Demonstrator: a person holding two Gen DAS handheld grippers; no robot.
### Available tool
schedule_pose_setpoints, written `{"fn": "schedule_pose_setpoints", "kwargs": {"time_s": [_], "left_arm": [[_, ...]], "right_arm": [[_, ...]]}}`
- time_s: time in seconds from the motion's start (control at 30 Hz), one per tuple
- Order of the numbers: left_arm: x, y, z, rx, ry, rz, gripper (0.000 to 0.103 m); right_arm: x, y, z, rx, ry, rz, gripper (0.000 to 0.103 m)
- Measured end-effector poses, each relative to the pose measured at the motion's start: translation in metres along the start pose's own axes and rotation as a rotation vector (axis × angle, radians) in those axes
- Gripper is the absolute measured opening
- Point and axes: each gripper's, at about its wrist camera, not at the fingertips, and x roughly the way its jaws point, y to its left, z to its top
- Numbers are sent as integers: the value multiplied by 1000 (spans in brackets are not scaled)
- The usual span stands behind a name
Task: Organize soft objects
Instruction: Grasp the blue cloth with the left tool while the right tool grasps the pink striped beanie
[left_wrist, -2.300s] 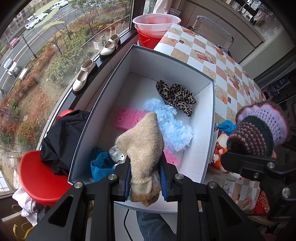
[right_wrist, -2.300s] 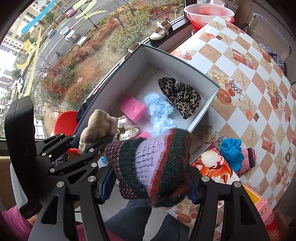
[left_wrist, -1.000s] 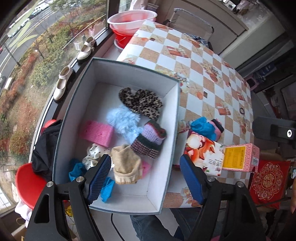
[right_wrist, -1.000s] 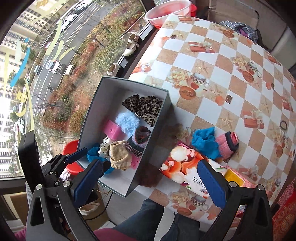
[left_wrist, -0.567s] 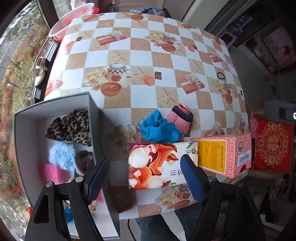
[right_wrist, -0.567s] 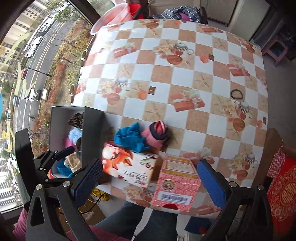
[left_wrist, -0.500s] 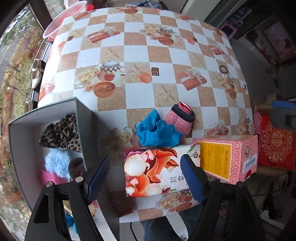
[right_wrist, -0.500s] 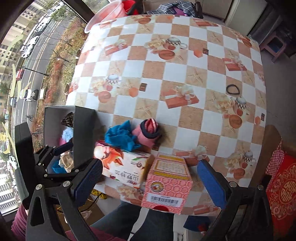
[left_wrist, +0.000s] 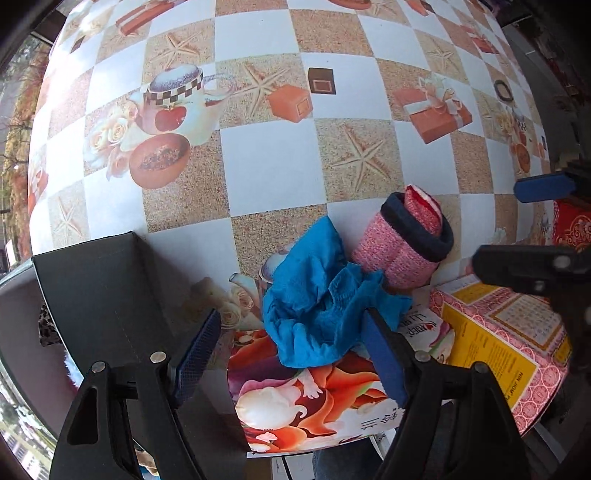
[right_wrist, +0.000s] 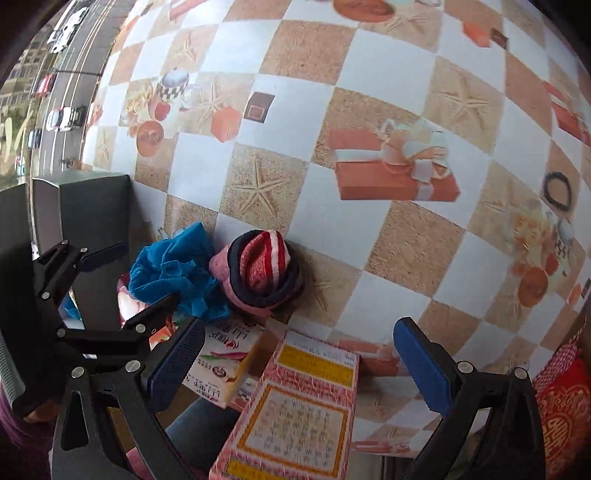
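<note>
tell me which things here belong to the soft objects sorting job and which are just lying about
Part of the job:
- blue cloth
- pink knitted roll
- dark box
- left gripper, open
- right gripper, open

Lying about:
- floral carton
- pink carton
- black hair tie

A checkered tablecloth printed with starfish, gift boxes, teacups and roses covers the table. At its near edge lie two cartons side by side: a floral tissue box in orange and white, and just beside it a pink-and-yellow patterned box. A small black hair tie rests on the cloth well apart from them. A red cushion with gold ornament sits off the table's edge. Through the window, a street with cars lies far below.
</note>
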Motion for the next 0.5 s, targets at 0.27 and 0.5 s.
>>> {"fn": "schedule_pose_setpoints", "kwargs": {"time_s": [0.27, 0.5], "left_arm": [[25, 0, 4, -54, 58, -20, 81], [40, -6, 6, -51, 72, -19, 81]], "right_arm": [[63, 19, 30, -161, 143, -140, 103], [30, -70, 11, 81, -23, -273, 103]]}}
